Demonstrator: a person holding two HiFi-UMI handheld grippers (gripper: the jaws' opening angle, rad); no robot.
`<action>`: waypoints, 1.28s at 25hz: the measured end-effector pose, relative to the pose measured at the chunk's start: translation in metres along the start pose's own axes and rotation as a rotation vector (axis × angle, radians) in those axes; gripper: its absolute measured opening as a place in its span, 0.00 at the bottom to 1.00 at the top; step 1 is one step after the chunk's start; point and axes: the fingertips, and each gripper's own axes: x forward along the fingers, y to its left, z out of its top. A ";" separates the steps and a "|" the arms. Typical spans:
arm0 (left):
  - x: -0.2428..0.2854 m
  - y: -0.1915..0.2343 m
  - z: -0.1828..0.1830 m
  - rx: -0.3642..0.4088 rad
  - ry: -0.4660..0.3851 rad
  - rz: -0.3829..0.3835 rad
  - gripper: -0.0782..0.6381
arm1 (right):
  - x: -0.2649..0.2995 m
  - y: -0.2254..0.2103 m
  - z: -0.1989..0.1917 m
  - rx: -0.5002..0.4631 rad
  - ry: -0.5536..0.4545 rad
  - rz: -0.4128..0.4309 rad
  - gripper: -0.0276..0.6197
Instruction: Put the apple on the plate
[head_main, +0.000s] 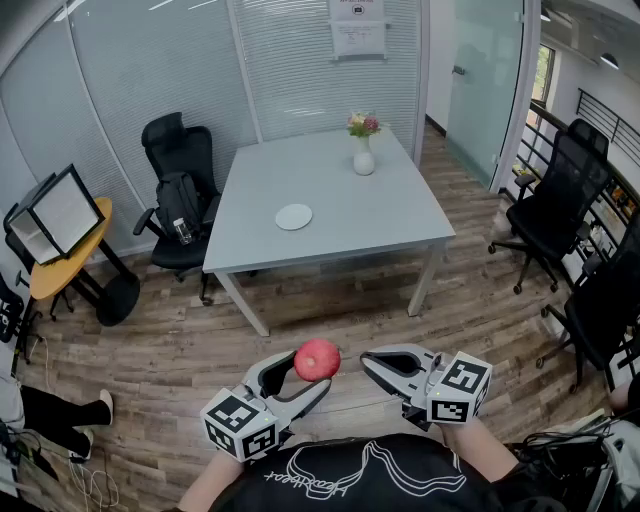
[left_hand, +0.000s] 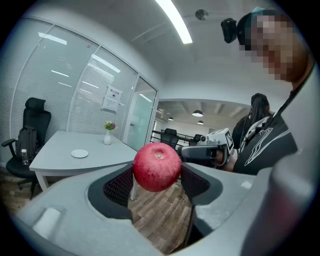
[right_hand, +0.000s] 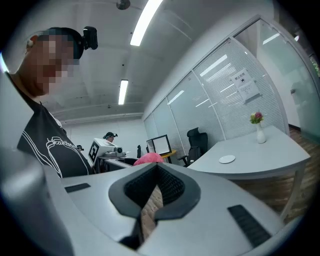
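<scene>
Pretty clearly an office meeting room
Blinds (head_main: 150, 70) on glass walls, grey table (head_main: 330, 190), black swivel chairs (head_main: 178, 195).

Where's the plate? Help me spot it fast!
Find the big grey table in the room's middle. The plate lies toward its left edge in the head view. It is flat, round and white; its only neighbour, a vase, stands tall.

Flower vase (head_main: 364, 158) on grey table (head_main: 385, 205), black chair (head_main: 170, 145) beside
</scene>
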 end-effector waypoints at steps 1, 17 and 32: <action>0.001 0.000 0.000 -0.001 0.001 0.001 0.54 | 0.000 0.000 -0.001 0.002 0.004 0.000 0.06; 0.021 0.003 0.001 0.006 0.012 -0.010 0.54 | -0.007 -0.020 -0.006 0.041 -0.014 -0.008 0.06; 0.059 0.092 0.004 -0.048 0.044 -0.018 0.54 | 0.054 -0.095 -0.004 0.095 0.017 -0.025 0.06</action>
